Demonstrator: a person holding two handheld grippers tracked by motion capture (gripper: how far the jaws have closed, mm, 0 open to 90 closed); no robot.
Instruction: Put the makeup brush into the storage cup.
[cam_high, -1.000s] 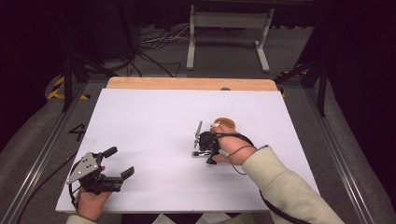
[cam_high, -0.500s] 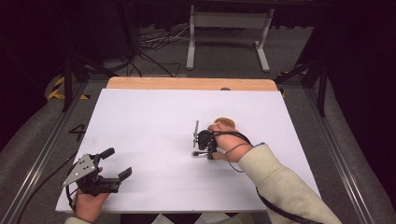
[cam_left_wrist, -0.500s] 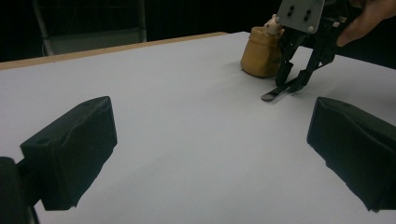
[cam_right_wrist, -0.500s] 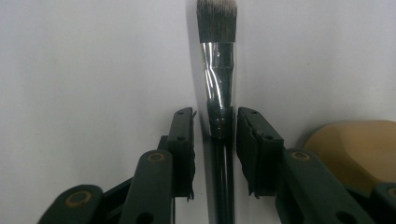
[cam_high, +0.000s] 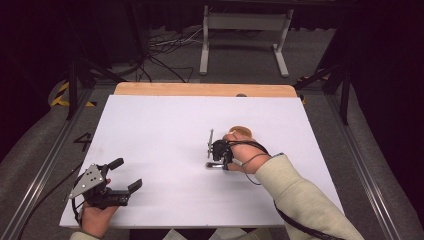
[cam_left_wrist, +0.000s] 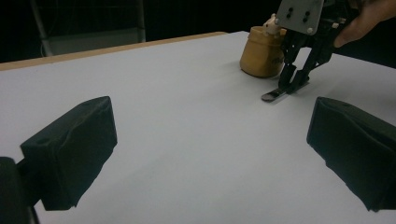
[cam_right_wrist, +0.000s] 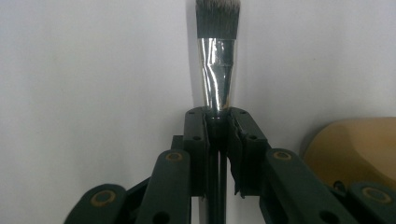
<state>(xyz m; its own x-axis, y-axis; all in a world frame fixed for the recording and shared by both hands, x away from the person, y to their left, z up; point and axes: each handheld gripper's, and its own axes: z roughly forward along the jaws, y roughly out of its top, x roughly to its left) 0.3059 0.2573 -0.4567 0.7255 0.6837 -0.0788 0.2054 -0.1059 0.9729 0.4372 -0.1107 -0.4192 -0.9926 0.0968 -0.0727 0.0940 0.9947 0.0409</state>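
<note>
Sitting on the white counter (cam_high: 160, 130) toward its right half, about midway between the near and far edges, a squat tan rounded pot (cam_left_wrist: 261, 58) is the one container here; the left gripper view shows its smooth bulging side and a small pale piece at its top rim, too small to make out, and what it holds cannot be told. In the high view its top shows as a tan oval just beyond the person's right hand (cam_high: 245, 159).

Just beside that pot lies a slim brush with a black handle, a shiny silver metal ferrule and dark bristles paling at the tips (cam_right_wrist: 215, 60). In the right gripper view the ferrule narrows toward the handle and catches creased reflections, and the flat-cut tuft points away from the camera over the bare white surface. In the left gripper view the brush lies low on the counter, its end jutting out from under the tongs.

The right tongs (cam_right_wrist: 217, 123) are clenched on the brush, pads pressed against the black handle just behind the ferrule; their jaws have just been closing onto it.

The left tongs (cam_high: 125, 175) rest released near the counter's near-left corner, well apart from the pot and brush, jaws spread wide with nothing between them.
</note>
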